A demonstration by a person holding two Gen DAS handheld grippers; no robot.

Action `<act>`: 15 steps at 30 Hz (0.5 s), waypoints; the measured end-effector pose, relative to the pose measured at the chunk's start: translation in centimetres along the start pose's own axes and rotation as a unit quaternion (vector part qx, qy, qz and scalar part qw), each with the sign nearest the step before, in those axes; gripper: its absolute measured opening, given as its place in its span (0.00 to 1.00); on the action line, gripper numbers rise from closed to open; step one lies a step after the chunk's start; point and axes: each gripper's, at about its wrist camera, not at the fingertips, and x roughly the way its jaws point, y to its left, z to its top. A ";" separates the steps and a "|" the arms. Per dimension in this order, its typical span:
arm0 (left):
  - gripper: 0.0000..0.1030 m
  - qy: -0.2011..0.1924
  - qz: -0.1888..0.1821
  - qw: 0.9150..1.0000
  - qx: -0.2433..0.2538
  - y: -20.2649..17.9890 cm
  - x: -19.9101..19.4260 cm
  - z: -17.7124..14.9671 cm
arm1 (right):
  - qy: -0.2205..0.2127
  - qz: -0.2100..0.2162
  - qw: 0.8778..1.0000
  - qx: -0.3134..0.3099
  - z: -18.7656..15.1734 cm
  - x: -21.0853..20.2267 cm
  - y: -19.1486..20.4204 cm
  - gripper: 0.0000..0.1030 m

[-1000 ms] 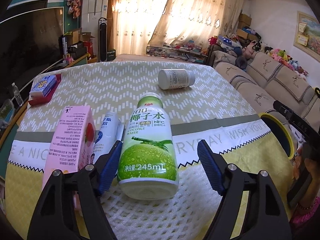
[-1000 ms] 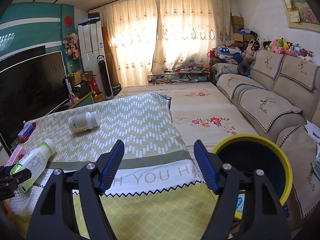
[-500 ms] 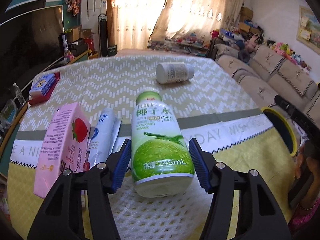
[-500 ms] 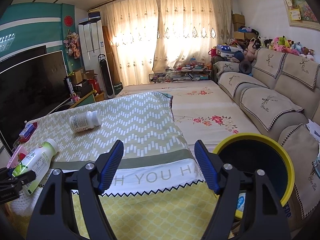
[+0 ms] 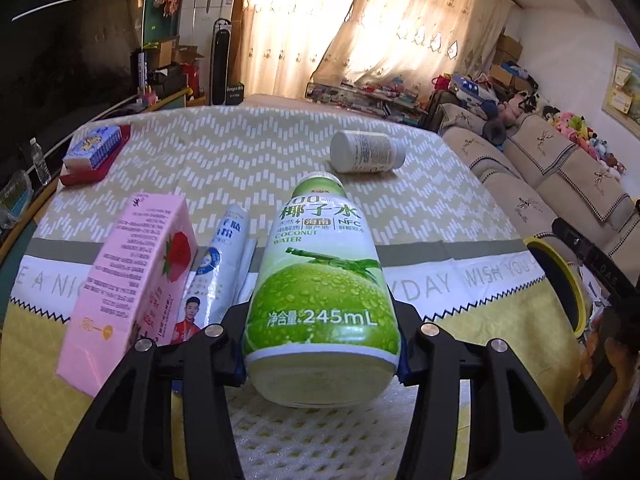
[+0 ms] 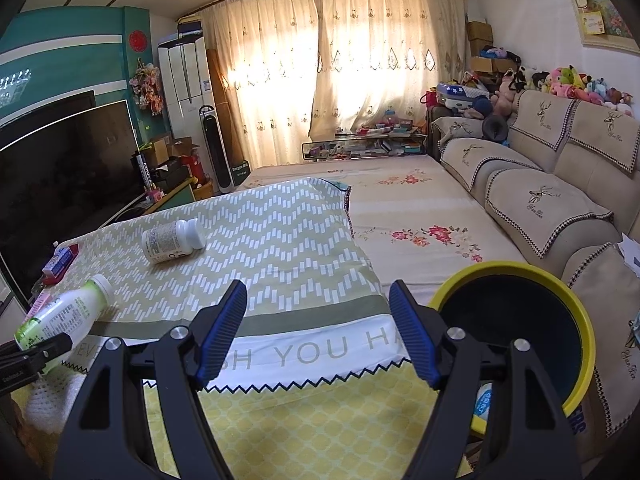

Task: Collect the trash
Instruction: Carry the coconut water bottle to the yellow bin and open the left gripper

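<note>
- The pink carton with a strawberry print lies at the left on the tablecloth, beside a white-and-blue wrapper.
- The coconut water bottle has a green label with a coconut picture, "245mL" and a pale cap. It is tilted, base toward the camera, near the table's front edge over a white mesh mat.
- The left gripper has its jaws clamped on the bottle's lower body, one finger on each side.
- A white pill bottle lies on its side farther back, well apart from the held bottle.
- A blue box on a red tray sits at the far left corner.
- The right gripper hangs with its jaws spread and nothing between them, above the cloth's "WISH YOU HA" band.
- The yellow-rimmed bin with a dark inside stands just right of the table.
- The cloth is chevron-patterned at the back and yellow in front.
- Around it: a dark television on the left, bright curtains at the back, a beige sofa topped with plush toys on the right.
</note>
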 end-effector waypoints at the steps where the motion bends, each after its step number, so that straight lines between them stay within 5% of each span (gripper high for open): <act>1: 0.49 -0.009 0.001 1.000 0.000 0.0 -0.5 0.1 | 0.000 0.000 1.000 -0.001 0.0 0.0 0.1 0.68; 7: 0.49 -0.073 0.011 0.997 0.010 -0.4 -3.9 1.4 | 0.002 0.001 1.000 -0.005 0.0 0.1 0.2 0.68; 15: 0.49 -0.084 -0.026 0.995 0.057 -3.9 -5.7 2.9 | -0.033 0.006 0.999 0.010 -0.2 -1.1 -0.3 0.68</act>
